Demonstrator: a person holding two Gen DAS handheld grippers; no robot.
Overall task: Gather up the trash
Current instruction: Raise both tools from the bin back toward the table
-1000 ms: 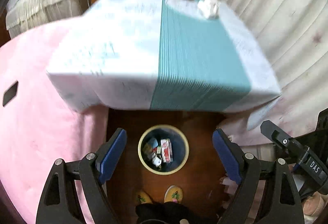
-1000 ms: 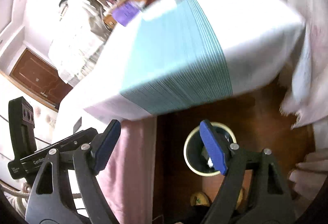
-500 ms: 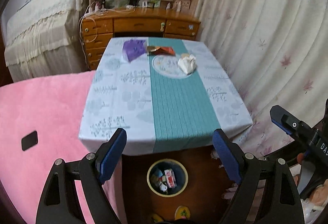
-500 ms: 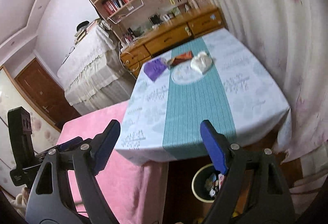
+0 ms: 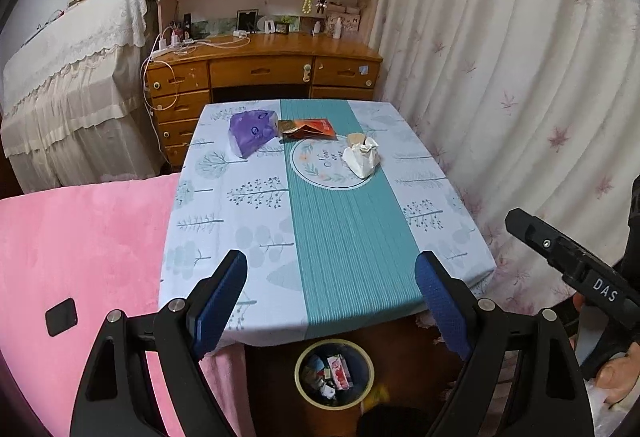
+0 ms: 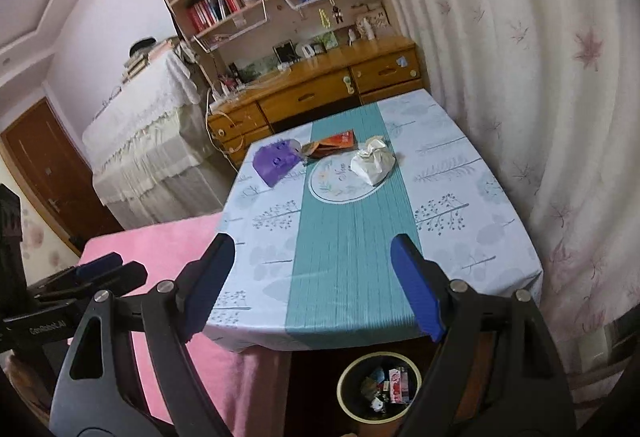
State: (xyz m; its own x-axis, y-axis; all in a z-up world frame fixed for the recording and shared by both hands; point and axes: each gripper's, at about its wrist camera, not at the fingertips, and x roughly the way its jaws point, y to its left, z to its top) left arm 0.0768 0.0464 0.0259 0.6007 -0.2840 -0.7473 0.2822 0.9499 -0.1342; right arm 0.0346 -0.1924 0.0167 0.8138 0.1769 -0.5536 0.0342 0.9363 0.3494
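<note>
holding both tools high above the near edge of the worktop (image 5: pixel 224 221), you have nothing in either: the left hand-held gripper (image 5: pixel 332 297) is released with its jaws wide apart, and the right hand-held gripper (image 6: pixel 312 285) is released the same way. the trash sits at the far end, in the upper middle of both views: a purple wrapper (image 5: pixel 252 131), an orange foil packet (image 5: pixel 308 129) just beside it, and a crumpled white bag (image 5: pixel 362 157) near the round print. the bin (image 5: pixel 335 373) stands on the floor at the bottom of the frame, partly under the cloth's edge. the long reach could let a pad snag the tablecloth and drag everything. the flat packet may slip from a shallow pinch. the purple wrapper and packet lie so close that you might catch both and drop one. a release too early would miss the bin's mouth.
</note>
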